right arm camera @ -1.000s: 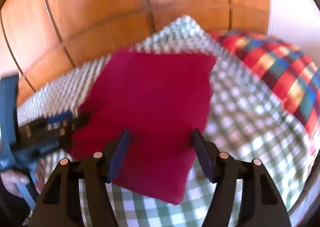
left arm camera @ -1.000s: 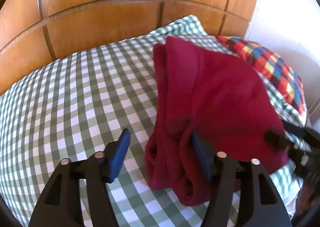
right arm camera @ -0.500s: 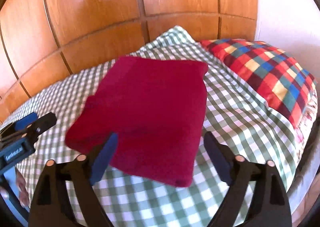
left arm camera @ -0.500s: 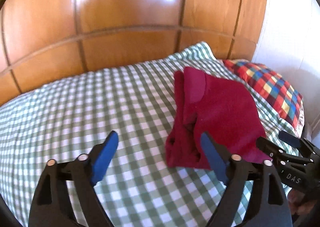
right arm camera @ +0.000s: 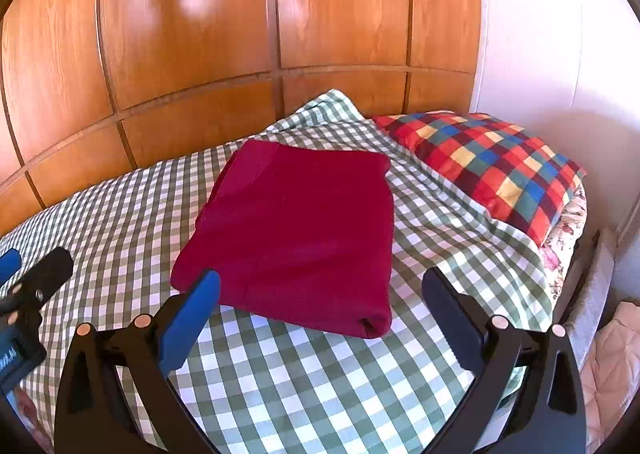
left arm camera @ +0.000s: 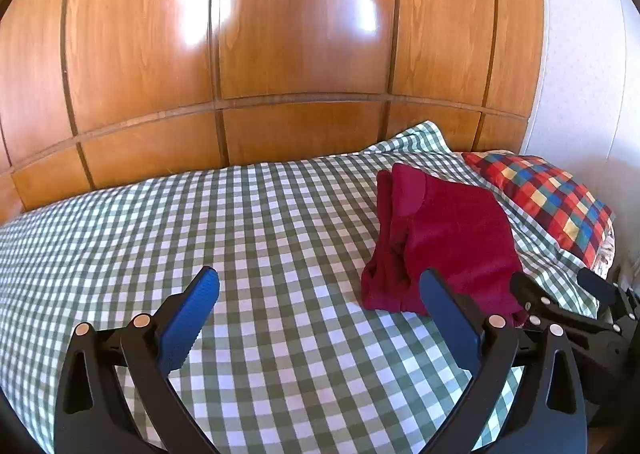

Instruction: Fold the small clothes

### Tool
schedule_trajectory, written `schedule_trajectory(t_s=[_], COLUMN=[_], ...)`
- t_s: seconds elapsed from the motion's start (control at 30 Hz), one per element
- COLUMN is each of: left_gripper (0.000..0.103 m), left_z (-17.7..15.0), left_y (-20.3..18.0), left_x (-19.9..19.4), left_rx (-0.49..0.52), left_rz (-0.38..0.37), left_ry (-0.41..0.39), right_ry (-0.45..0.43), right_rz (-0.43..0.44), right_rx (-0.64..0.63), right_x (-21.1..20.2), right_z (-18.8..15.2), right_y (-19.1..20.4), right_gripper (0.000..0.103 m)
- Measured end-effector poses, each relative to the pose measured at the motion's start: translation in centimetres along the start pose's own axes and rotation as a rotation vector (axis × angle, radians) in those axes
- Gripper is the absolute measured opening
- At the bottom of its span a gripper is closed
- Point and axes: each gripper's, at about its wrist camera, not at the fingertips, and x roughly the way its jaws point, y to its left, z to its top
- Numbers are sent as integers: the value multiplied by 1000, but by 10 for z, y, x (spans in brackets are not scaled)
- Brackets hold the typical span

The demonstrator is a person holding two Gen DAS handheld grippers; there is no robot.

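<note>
A: Layout?
B: Bed (right arm camera: 300, 382), checked sheet. Pillow (right arm camera: 492, 170) at its head end. Folded red cloth (right arm camera: 296, 238) lies flat on bed, beside pillow.
A: Grippers?
B: Left gripper (left arm camera: 320, 310) and right gripper (right arm camera: 320, 306) both spread wide, holding nothing, above bed, clear of cloth.

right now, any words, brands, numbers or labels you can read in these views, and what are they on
No text reads in full.
White lettering on the blue label of the left tool: cut off by the frame edge, unreadable.
Red garment, checked sheet, colourful pillow, wooden panels: no text visible.
</note>
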Motion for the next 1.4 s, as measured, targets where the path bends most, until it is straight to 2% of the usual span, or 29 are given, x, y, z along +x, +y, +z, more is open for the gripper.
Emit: schedule_trajectory(t_s=[0.27, 0.47, 0.87, 1.4], left_gripper=[99, 99, 99, 99], left_z=[-4, -2, 2, 5], left_y=[-1, -7, -12, -16], left_x=[-12, -12, -1, -12], left_rx=[1, 10, 9, 10], left_rz=[19, 25, 5, -29], left_ry=[-29, -35, -16, -53], right_ry=[-8, -22, -22, -63], right_rz=[5, -26, -65, -75], right_rx=[-11, 16, 44, 47], right_x=[-7, -11, -9, -17], right_z=[-2, -1, -3, 4], right_y=[2, -3, -8, -9], right_gripper=[101, 101, 101, 101])
